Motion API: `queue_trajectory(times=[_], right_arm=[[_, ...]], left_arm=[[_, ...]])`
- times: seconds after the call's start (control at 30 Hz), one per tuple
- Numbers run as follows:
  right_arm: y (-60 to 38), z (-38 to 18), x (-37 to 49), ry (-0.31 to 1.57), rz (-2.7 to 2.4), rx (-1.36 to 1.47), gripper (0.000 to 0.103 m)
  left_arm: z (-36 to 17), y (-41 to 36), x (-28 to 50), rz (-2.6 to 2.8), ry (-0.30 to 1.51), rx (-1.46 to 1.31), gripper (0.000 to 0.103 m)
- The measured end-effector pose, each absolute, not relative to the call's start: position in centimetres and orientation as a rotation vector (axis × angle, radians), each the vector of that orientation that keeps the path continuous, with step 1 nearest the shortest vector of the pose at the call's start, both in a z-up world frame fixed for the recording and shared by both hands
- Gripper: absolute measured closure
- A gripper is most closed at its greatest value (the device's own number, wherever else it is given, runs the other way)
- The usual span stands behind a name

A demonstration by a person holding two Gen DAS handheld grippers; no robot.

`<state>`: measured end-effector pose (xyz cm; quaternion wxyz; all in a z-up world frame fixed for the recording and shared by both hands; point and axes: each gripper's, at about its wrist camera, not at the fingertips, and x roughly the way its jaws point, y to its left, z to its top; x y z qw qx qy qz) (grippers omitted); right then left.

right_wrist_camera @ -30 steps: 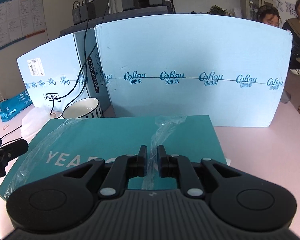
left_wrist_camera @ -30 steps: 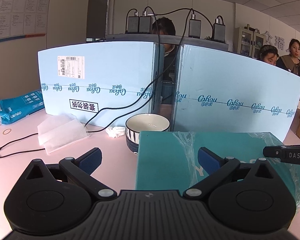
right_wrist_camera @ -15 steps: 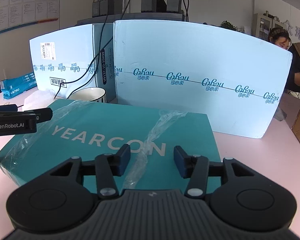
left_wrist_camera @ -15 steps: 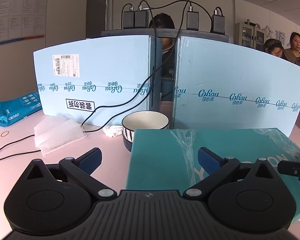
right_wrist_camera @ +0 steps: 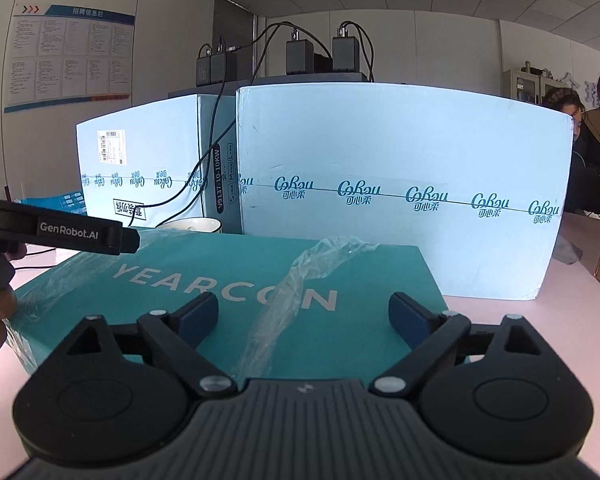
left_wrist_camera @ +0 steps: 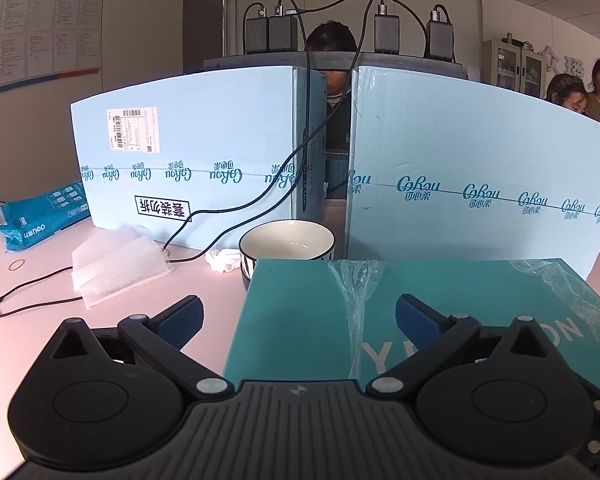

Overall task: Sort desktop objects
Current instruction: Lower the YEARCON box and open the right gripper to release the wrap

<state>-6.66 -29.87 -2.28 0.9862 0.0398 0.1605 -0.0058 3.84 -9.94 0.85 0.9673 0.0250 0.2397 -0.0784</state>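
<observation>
Both the left gripper (left_wrist_camera: 298, 316) and right gripper (right_wrist_camera: 303, 315) had jaws spread wide over the teal box (right_wrist_camera: 236, 280), holding nothing.

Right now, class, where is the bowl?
In the left wrist view the bowl sits centre, just behind the teal box, beside a crumpled tissue.

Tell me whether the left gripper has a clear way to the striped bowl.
Probably yes: the left gripper is open, and the bowl sits ahead, though the teal box hides its near side.
</observation>
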Motion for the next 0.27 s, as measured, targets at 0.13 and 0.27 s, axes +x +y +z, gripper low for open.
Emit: queue_trajectory(times=[0.13, 0.27], right_arm=[[-30.4, -2.7, -7.7, 0.250, -0.013, 0.116, 0.003], [-31.0, -3.2, -8.8, 0.177, -0.014, 0.151, 0.000]], left_arm=[[1.0, -10.3, 3.4, -0.152, 0.457, 0.055, 0.000], [1.1, -10.6, 2.8, -0.141, 0.434, 0.081, 0.000]])
